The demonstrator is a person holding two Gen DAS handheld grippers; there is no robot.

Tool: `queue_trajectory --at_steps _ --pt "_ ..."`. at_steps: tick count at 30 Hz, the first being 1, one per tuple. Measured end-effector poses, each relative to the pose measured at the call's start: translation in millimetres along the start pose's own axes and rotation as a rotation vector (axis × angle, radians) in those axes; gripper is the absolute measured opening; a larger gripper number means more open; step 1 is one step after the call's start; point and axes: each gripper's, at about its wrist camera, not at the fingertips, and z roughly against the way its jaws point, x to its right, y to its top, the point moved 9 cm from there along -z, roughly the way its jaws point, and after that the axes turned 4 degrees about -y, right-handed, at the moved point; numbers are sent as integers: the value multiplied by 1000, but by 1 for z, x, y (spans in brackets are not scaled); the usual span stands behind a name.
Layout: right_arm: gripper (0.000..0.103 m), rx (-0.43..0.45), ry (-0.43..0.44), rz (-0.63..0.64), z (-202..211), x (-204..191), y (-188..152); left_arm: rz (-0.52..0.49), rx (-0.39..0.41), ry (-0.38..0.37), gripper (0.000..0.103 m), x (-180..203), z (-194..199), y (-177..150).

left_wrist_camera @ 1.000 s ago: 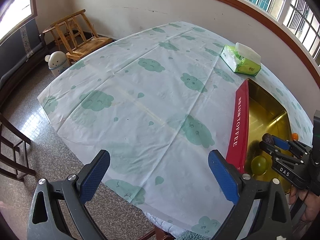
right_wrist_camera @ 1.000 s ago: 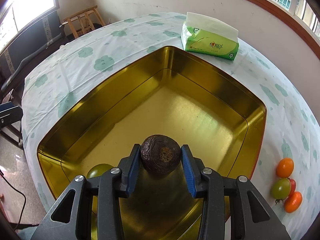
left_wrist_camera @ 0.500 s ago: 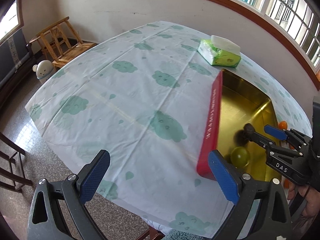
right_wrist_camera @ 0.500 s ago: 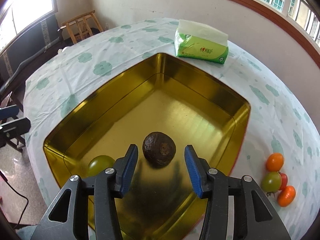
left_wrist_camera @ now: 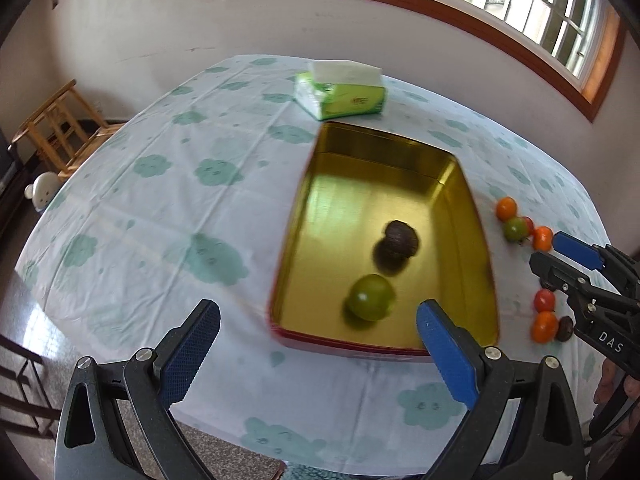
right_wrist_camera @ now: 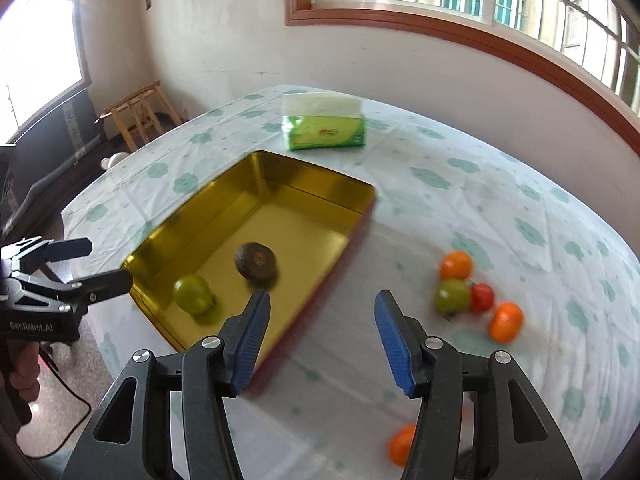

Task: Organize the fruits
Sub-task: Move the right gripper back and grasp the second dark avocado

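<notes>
So the gold tin tray (left_wrist_camera: 456, 240) sits on the cloud-print tablecloth (left_wrist_camera: 168, 208), long axis running from the near table edge toward the green tissue pack (left_wrist_camera: 340, 94) by the wall, short near wall showing red on the outside. Inside, toward the near end, there's a dark wrinkly fruit (left_wrist_camera: 398, 242) and a green fruit (left_wrist_camera: 370, 297) just in front of it, close but I can't tell if they touch.

Right gripper (right_wrist_camera: 322, 334) hangs over the cloth just off the tray's right edge, jaws opening, nothing between them. Left gripper (left_wrist_camera: 318, 354) is spread wide and empty near the tray's front end.

Right of the tray, a loose bunch: orange tomato (right_wrist_camera: 456, 266), green tomato (right_wrist_camera: 452, 295), red tomato (right_wrist_camera: 482, 297), another orange one (right_wrist_camera: 506, 321). More small ones sit nearer the edge, blurry.
</notes>
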Motion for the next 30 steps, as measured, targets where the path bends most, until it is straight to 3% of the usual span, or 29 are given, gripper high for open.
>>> queue_trajectory --at_steps 9,14,21,30 --pt "56 -64 -156 -127 28 90 -71 -114 -23 -79 97 59 -7 -8" --pt "57 -117 -184 -184 31 118 -111 -175 -41 -111 97 89 -11 -16" --pt "56 -161 -176 -202 19 120 -141 -262 -64 -157 97 129 -15 -30" --pt "56 -142 -178 -187 3 116 -140 -312 -98 -182 97 160 -25 -42"
